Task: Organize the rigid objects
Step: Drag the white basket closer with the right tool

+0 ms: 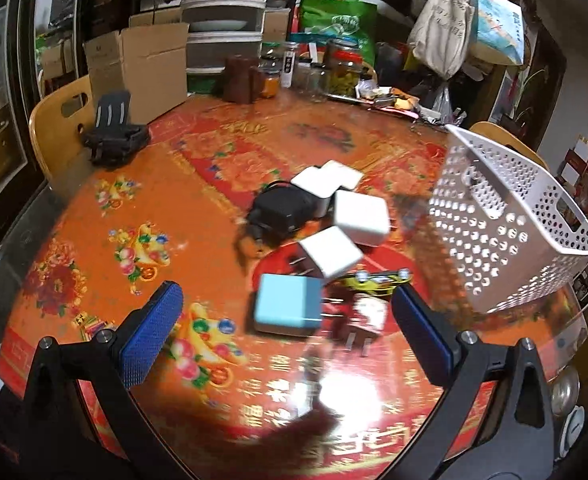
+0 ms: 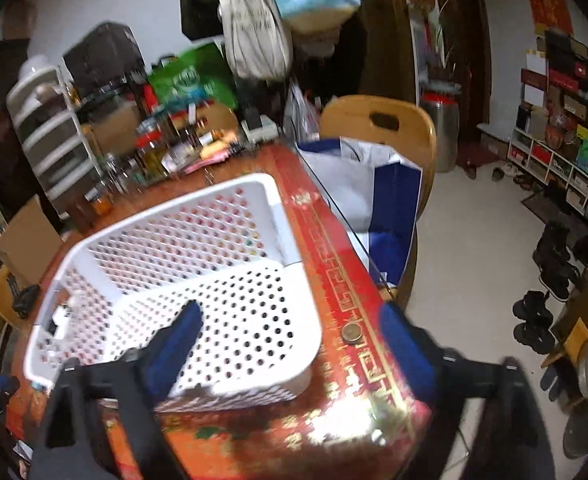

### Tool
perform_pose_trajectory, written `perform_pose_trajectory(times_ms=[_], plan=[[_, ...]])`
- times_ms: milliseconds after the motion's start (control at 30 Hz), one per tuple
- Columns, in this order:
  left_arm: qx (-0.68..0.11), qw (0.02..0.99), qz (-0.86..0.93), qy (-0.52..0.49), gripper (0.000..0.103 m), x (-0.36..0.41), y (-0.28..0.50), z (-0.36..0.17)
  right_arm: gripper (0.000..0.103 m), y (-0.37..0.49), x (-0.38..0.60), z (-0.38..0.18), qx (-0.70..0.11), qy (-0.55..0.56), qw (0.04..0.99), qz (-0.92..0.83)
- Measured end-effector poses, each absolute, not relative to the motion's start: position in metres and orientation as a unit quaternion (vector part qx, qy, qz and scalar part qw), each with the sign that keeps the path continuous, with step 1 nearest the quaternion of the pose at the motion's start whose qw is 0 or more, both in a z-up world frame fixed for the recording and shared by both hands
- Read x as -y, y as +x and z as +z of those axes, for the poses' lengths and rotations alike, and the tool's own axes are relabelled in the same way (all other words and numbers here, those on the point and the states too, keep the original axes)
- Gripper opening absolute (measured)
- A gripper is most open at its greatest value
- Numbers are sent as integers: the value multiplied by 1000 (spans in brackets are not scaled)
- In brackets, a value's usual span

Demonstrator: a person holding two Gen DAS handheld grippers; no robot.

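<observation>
Chargers clustered mid-table: white cubes (image 1: 359, 218), black adapter (image 1: 280, 212), blue block (image 1: 286, 310). White perforated basket (image 1: 505, 224) just beside, near table edge (image 2: 345, 280). Left gripper (image 1: 286, 320) wide open, empty, over blue block. Right gripper (image 2: 294, 344) open, empty, straddling basket's corner.

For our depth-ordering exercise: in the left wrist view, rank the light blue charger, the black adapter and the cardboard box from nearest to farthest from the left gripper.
1. Light blue charger, just ahead between the fingers.
2. Black adapter, mid-table, beside the white chargers.
3. Cardboard box, far left edge of the table.
</observation>
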State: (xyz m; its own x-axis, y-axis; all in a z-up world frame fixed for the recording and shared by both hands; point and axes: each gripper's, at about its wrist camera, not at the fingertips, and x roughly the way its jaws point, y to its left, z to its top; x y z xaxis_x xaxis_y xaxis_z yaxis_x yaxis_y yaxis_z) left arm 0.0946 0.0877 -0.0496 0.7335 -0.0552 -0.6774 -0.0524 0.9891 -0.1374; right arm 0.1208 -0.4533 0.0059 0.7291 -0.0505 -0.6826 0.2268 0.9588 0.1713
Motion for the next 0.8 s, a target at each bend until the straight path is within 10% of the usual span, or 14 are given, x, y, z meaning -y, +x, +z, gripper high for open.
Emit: perform_pose_trajectory(times_ms=[200,800], plan=[[-392,917,9,-73,103,-99,114,-69,22,144,459,-20,-392,130,908,-62],[-431,902,6,-29,103,-87,139,-104,18,172,446,-39,-416,113,900,-64]])
